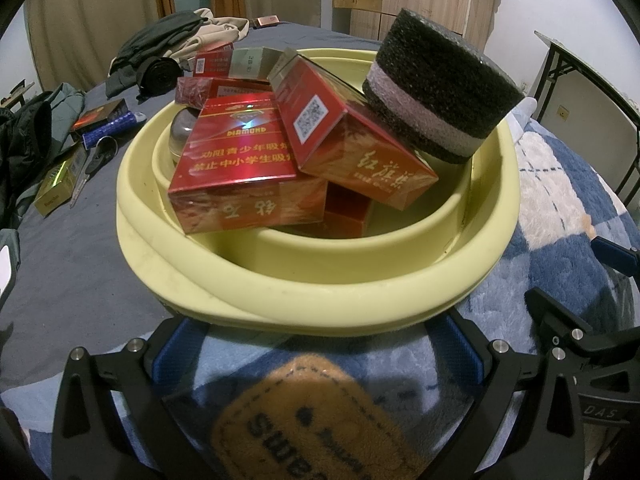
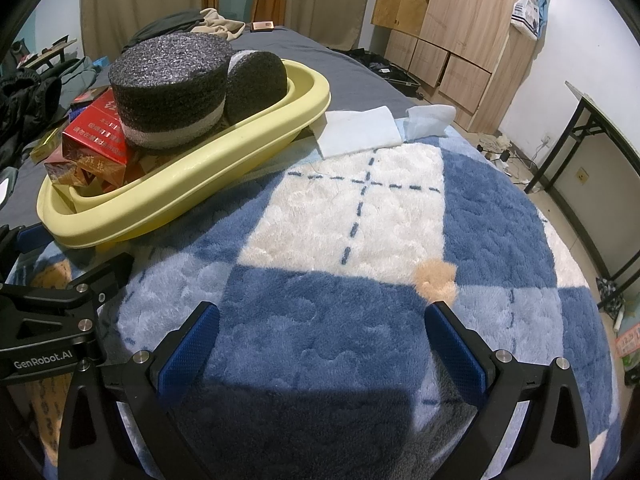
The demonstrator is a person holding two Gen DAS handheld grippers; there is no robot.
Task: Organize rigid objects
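A yellow basin (image 1: pixel 320 280) sits on the bed, straddling the grey sheet and a blue-and-white plush blanket (image 2: pixel 360 220). It is piled with several red cigarette boxes (image 1: pixel 244 152), a metal object (image 1: pixel 180 136) and a black foam roll with a pale band (image 1: pixel 440 88). A second foam roll (image 2: pixel 256 80) lies behind the first one. My left gripper (image 1: pixel 320 356) is open just short of the basin's near rim, with only blanket and a brown patch (image 1: pixel 304 412) between its fingers. My right gripper (image 2: pixel 324 340) is open over bare blanket, to the right of the basin (image 2: pixel 192 184).
Loose on the grey sheet to the left are a gold box (image 1: pixel 56 184), a dark box (image 1: pixel 100 114), a blue item (image 1: pixel 112 126) and a small metal tool (image 1: pixel 96 160). Clothes (image 1: pixel 180 40) are heaped at the back. White cloths (image 2: pixel 360 130) lie beyond the blanket. A wardrobe (image 2: pixel 460 20) and a folding table (image 2: pixel 592 128) stand to the right.
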